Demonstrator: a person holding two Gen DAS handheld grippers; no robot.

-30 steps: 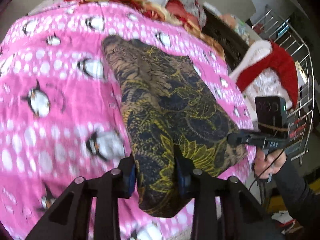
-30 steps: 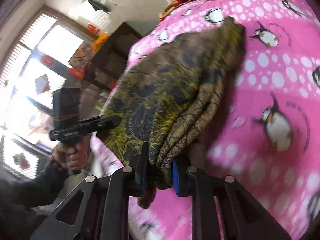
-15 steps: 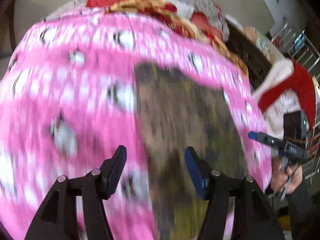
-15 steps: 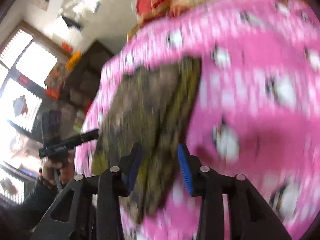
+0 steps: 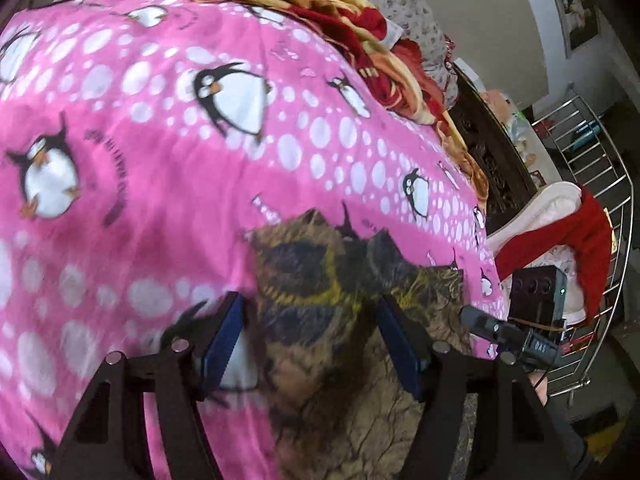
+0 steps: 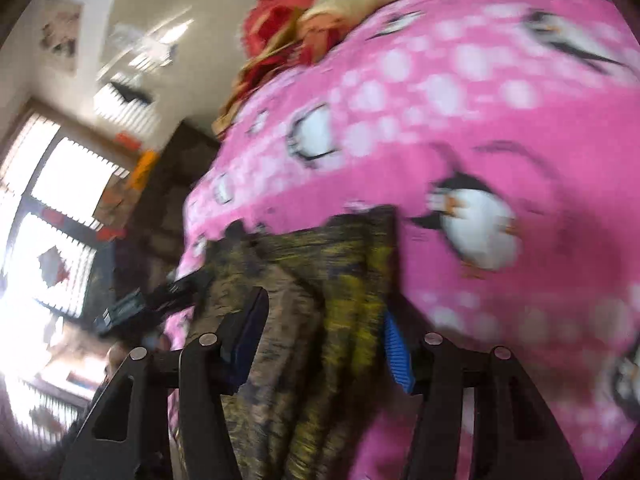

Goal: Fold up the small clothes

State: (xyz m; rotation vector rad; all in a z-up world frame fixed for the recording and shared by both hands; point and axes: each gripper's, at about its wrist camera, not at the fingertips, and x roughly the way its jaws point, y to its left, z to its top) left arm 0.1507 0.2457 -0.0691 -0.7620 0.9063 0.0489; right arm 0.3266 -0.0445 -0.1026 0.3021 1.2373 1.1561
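Pink fleece blanket (image 5: 168,184), printed with penguins and white dots, covers the bed. The folded brown-and-yellow patterned garment (image 5: 340,320) lies on it near the edge closest to the cameras. Left gripper (image 5: 312,340): jaws apart, blue pads (image 5: 222,344) clear of the cloth, garment lying between and beneath them. Right gripper (image 6: 320,344): jaws opening, garment (image 6: 320,320) between them, pads not pressing on it. A red-and-gold bedspread (image 5: 360,32) is heaped at the far end. A metal rack (image 5: 592,184) stands beside the bed.
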